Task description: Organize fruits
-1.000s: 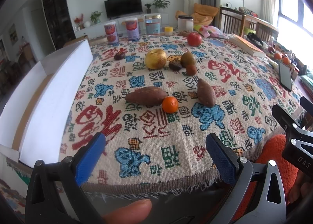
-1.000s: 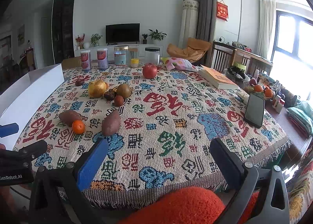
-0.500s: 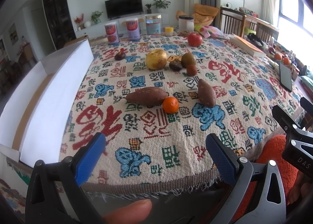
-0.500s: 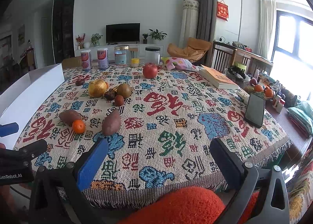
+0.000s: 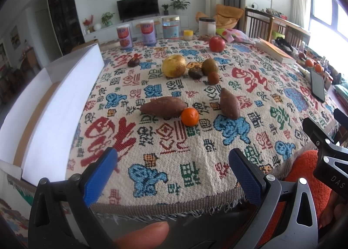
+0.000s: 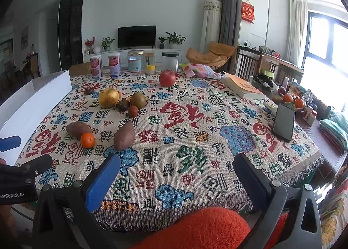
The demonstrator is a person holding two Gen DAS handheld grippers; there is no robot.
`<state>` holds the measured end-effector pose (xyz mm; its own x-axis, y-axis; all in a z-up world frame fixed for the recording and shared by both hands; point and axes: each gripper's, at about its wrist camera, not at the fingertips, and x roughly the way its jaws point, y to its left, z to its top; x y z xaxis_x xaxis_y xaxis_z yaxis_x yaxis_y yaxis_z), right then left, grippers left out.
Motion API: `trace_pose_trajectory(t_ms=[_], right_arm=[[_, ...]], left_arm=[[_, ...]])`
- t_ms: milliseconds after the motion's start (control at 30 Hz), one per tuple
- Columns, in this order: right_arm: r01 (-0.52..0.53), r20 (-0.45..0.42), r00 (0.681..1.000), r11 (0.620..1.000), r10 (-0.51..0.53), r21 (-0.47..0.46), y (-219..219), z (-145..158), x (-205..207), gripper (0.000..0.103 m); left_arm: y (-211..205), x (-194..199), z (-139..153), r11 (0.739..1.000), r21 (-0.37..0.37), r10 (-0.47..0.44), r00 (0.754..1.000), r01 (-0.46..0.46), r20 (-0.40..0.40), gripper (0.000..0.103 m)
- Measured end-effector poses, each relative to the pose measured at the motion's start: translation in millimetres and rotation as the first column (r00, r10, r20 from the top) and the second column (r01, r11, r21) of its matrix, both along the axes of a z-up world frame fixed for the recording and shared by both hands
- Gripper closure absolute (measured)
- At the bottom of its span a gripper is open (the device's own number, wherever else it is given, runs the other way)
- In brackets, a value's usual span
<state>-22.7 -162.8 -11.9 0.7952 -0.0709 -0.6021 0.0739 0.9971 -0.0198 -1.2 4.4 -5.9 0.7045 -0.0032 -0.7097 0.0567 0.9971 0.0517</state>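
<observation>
Left hand-held gripper (image 5: 173,167) and right hand-held gripper (image 6: 177,172) gape, empty.

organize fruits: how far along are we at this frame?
Done: nothing visibly. In hand: nothing; left gripper and right gripper both hang open at the table's near edge. Left: everything, including the mandarin touching a sweet potato, the yellow pear cluster, and the red apple farther back.

Two hand-held grippers, each a black triangular-cutout frame studded with silver screws and tipped with textured blue finger pads (image 5: 101,175). The left gripper (image 5: 171,171) bears white "GenRobot.AI" lettering on its body; the right gripper (image 6: 176,180) shows "DAS". The person wears fuzzy orange-red clothing (image 6: 195,229); a thumb (image 5: 143,234) shows below.
</observation>
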Motion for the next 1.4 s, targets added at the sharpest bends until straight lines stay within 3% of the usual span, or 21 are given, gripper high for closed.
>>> trace_pose_trajectory(t_ms=[1000,1067,1100,1133,1167,1200,1233,1267,1333,1367,1400], right_arm=[[-0.006,0.047,0.999,1.000,0.006,-0.013,1.6,-1.7,-1.1,0.000],[-0.032,0.037,0.999,0.994,0.036,-0.106,2.1,4.8,0.7,0.000],[-0.014,0.035,0.999,0.975,0.022,-0.224,1.5,13.3,0.9,0.000],[0.058,0.051,0.998,0.914,-0.041,-0.401,1.2,23.5,-0.3,0.000],[0.122,0.082,0.992,0.808,-0.091,-0.576,1.2,32.3,-0.9,0.000],[0.160,0.107,0.987,0.707,-0.119,-0.689,-0.5,40.3,-0.6,0.000],[0.175,0.124,0.984,0.620,-0.125,-0.765,-1.0,50.8,-0.3,0.000],[0.166,0.115,0.986,0.611,-0.123,-0.774,-4.4,62.7,-0.3,0.000],[0.107,0.077,0.994,0.758,-0.075,-0.644,-12.4,77.8,-2.6,0.000],[0.042,0.007,0.999,0.889,-0.043,-0.455,-30.6,59.9,4.0,0.000],[-0.013,-0.065,0.998,0.952,-0.007,-0.305,-38.1,41.5,11.4,0.000]], left_arm=[[1.0,-0.6,0.3,1.000,0.013,0.003,1.000,-0.004,0.017,0.001],[3.0,-1.6,0.9,1.000,0.028,0.012,0.999,-0.013,0.030,0.001],[4.8,-1.9,0.7,1.000,0.025,0.017,0.999,-0.018,0.034,0.001],[6.2,-0.8,-0.9,0.999,0.021,0.023,0.999,-0.024,0.031,0.001],[7.1,1.1,-3.6,0.999,0.019,0.027,0.999,-0.028,0.024,0.001],[7.5,3.5,-7.0,0.999,0.017,0.028,0.999,-0.029,0.016,0.001],[7.9,6.7,-9.3,0.999,0.024,0.030,0.999,-0.031,0.029,0.001],[7.7,9.4,-11.8,0.999,0.029,0.032,0.999,-0.032,0.026,0.001],[7.6,12.7,-13.0,0.998,0.046,0.028,0.998,-0.030,0.057,0.001],[8.2,14.0,-14.2,0.998,0.049,0.029,0.997,-0.033,0.071,0.001],[9.5,15.7,-15.7,0.998,0.042,0.034,0.995,-0.038,0.089,0.001]])
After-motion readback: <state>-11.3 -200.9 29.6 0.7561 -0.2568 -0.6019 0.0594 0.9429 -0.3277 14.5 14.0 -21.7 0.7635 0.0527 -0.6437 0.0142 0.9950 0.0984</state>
